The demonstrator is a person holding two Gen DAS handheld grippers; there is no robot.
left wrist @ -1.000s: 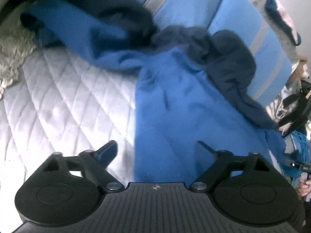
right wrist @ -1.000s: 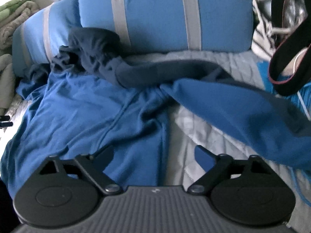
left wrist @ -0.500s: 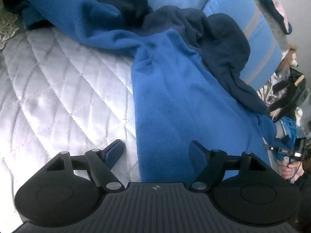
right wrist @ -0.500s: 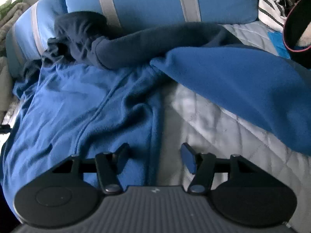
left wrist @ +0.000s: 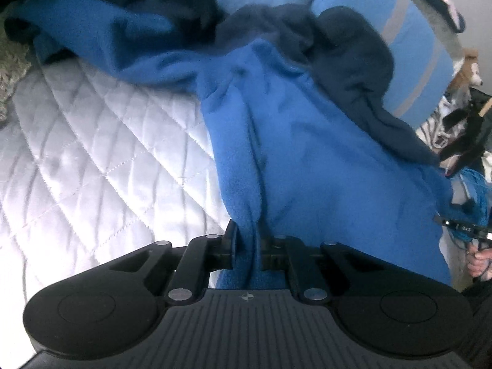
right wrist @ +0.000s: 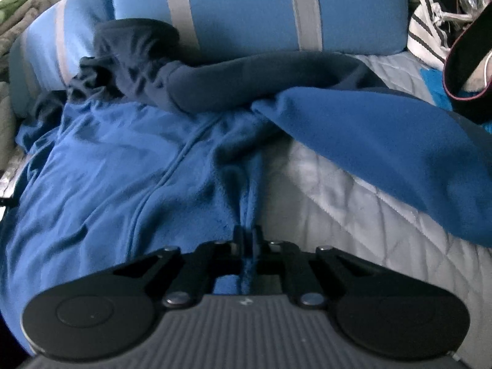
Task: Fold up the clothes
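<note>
Both fisheye views are dim and blue-tinted, with curved, dark-vignetted edges, soft blur across the far fabric, and bright glare washing out the quilted bedspread point(left wrist: 92, 166) at left.

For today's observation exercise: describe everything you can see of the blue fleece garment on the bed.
The bright blue fleece garment with navy hood and cuffs lies rumpled on the white quilted bedcover, its hood end against striped blue pillows. A seam runs down its body. The left claw and right claw have just closed, each pinching an edge fold.
</note>
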